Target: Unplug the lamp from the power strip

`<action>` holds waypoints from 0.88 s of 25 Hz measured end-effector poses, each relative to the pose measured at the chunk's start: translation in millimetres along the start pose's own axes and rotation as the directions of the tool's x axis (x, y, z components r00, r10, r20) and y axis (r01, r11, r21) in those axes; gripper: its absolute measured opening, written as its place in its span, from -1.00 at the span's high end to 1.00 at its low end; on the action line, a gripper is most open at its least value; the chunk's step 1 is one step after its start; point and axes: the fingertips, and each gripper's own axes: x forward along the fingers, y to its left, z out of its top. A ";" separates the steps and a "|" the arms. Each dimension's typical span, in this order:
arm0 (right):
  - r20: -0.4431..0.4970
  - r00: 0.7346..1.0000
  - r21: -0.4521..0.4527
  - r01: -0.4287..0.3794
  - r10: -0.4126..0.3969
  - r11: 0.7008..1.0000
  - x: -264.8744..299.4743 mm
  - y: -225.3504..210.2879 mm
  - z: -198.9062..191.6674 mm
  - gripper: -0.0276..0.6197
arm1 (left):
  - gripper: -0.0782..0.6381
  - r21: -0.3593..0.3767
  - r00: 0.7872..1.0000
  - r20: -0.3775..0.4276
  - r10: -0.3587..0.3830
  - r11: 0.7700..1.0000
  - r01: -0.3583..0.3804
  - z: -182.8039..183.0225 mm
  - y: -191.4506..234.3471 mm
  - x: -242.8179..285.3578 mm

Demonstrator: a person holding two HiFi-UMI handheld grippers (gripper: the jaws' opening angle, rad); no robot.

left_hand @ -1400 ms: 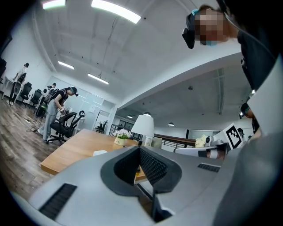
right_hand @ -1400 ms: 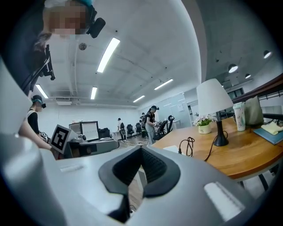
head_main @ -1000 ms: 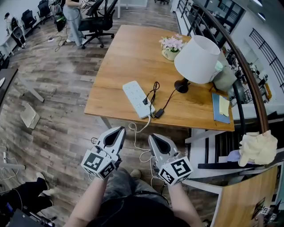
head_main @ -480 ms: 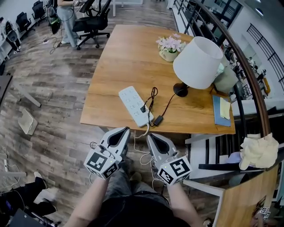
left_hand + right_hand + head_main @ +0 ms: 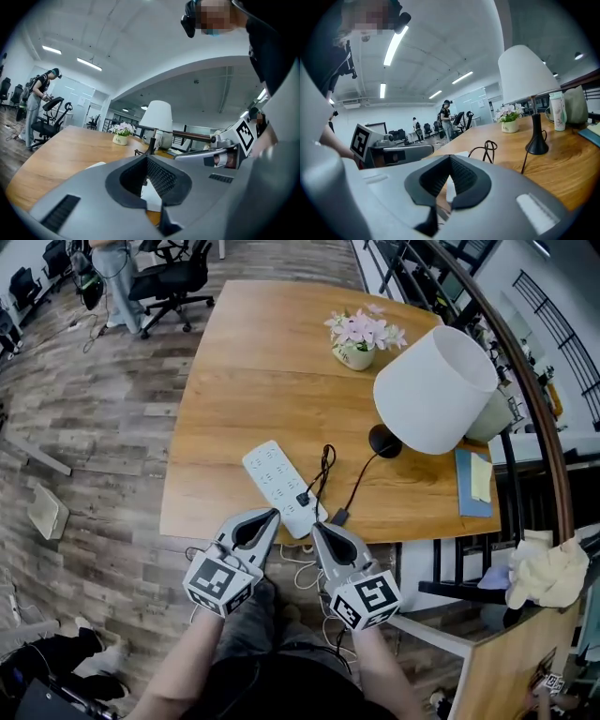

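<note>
A white power strip (image 5: 277, 484) lies near the front edge of the wooden table (image 5: 253, 362). A black plug (image 5: 303, 498) sits in it, and its black cord (image 5: 361, 472) runs to the base of the white-shaded lamp (image 5: 434, 390). A small black adapter (image 5: 339, 517) lies by the table edge. My left gripper (image 5: 270, 515) is shut and empty, with its tip at the table's front edge just short of the strip. My right gripper (image 5: 317, 527) is shut and empty beside it. The lamp (image 5: 526, 77) and a looped cord (image 5: 487, 147) show in the right gripper view.
A pot of pink flowers (image 5: 357, 337) stands at the back of the table. A blue book (image 5: 472, 481) lies at the right edge. A railing (image 5: 525, 381) runs along the right. A chair with cloth (image 5: 544, 568) stands at right. A person (image 5: 111, 273) and office chairs are far left.
Both grippers have come forward together towards the table, and their tips now reach its front edge near the power strip. Both stay shut.
</note>
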 end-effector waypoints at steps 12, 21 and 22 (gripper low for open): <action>-0.142 0.986 -0.041 0.084 -0.089 0.996 42.1 -31.8 -22.1 0.89 | 0.82 0.133 0.964 -0.257 -0.068 0.986 0.105 -37.0 26.0 45.0; -0.217 0.974 -0.064 0.051 -0.064 0.997 60.6 -38.4 -32.9 0.66 | 0.82 0.087 0.908 -0.408 -0.099 0.985 0.147 -60.1 38.2 64.5; -0.226 0.972 -0.069 0.047 -0.061 0.997 62.1 -38.5 -34.6 0.66 | 0.82 0.094 0.900 -0.425 -0.097 0.984 0.151 -62.7 38.8 65.8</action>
